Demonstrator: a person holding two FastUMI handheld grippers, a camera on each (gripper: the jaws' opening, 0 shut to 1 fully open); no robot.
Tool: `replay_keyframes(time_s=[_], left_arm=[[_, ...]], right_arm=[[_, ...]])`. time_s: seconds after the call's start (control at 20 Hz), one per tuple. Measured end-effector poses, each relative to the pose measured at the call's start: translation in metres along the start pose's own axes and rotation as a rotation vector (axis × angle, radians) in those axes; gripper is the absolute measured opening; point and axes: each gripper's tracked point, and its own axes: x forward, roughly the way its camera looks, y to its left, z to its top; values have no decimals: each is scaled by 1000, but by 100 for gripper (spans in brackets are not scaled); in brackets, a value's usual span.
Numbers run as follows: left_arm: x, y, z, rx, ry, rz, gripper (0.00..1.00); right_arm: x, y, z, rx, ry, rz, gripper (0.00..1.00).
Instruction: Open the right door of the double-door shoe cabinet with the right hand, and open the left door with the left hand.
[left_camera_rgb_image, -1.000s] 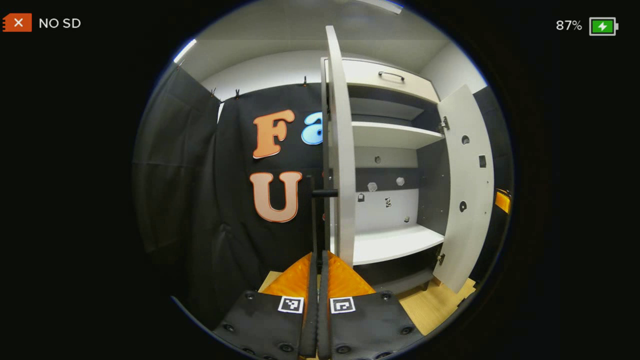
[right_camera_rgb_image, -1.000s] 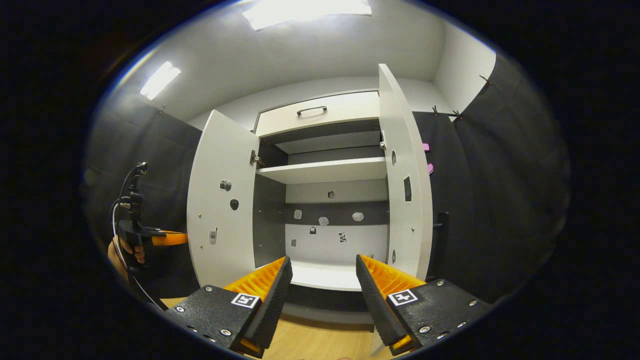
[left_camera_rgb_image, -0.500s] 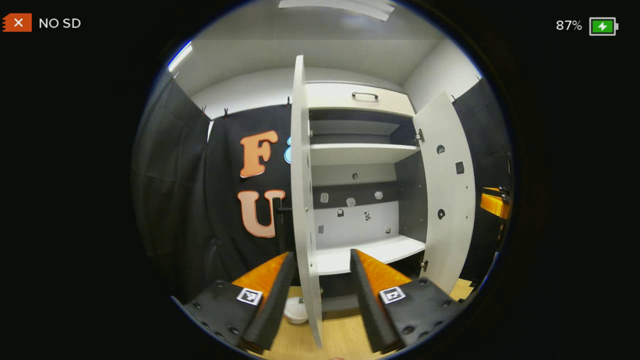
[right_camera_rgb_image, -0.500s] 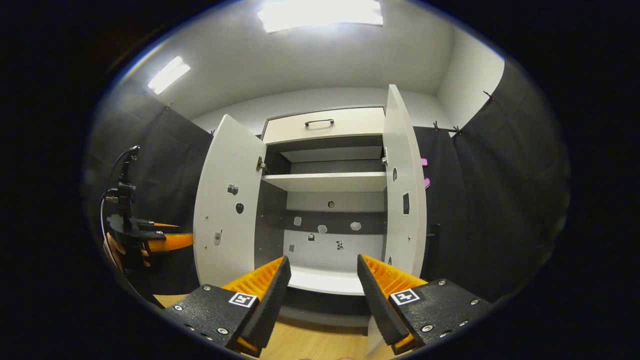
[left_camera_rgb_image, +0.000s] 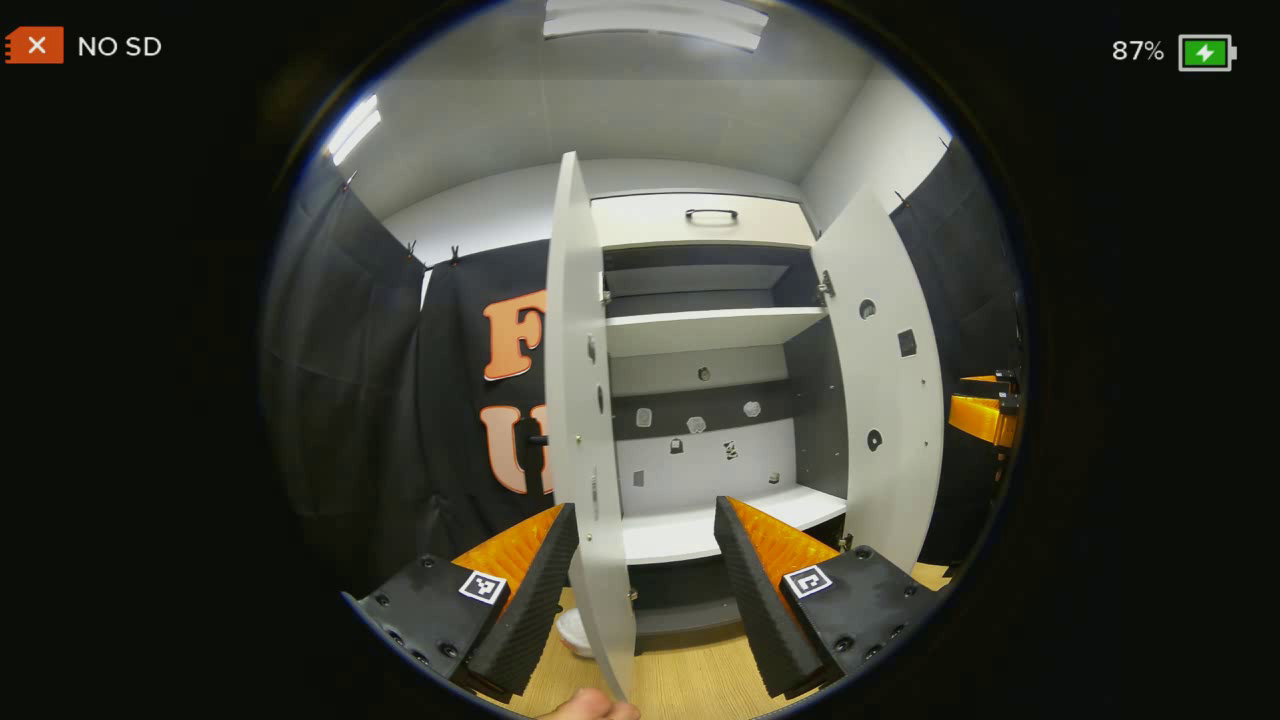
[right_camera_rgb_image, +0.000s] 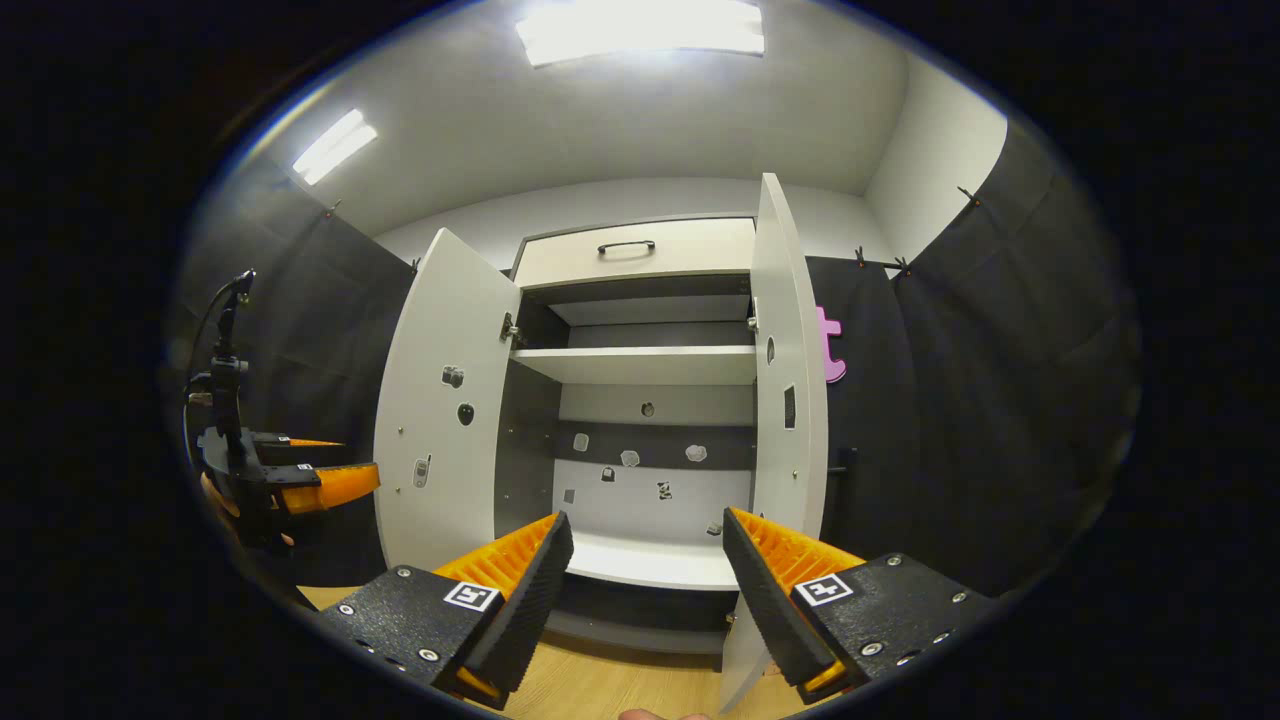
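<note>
The shoe cabinet (right_camera_rgb_image: 640, 365) stands with both doors swung wide and its shelves bare. In the left gripper view the left door (left_camera_rgb_image: 578, 400) is seen edge-on, its black handle (left_camera_rgb_image: 540, 440) on the far side. My left gripper (left_camera_rgb_image: 645, 565) is open; the door's lower edge passes between the fingers without either pressing on it. The right door (left_camera_rgb_image: 885, 380) hangs open at the right. In the right gripper view my right gripper (right_camera_rgb_image: 645, 585) is open before the lower shelf, with the left door (right_camera_rgb_image: 440, 420) and right door (right_camera_rgb_image: 790, 400) on either side.
A drawer with a dark handle (right_camera_rgb_image: 627, 247) tops the cabinet. The floor (right_camera_rgb_image: 600, 690) is light wood. A small white object (left_camera_rgb_image: 575, 630) lies on it by the left door. A hand holds the left gripper (right_camera_rgb_image: 300, 480) at the far left.
The left gripper, shut on the left door's handle a second ago, has opened, let go and drawn back. The right gripper stayed open and shifted only slightly.
</note>
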Motion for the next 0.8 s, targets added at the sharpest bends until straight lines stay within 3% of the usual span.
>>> replay_keyframes(time_s=[0.8], left_arm=[[8,4,35,-13,-93,80,82]], right_arm=[[9,-16,-7,-34,4,-15,92]])
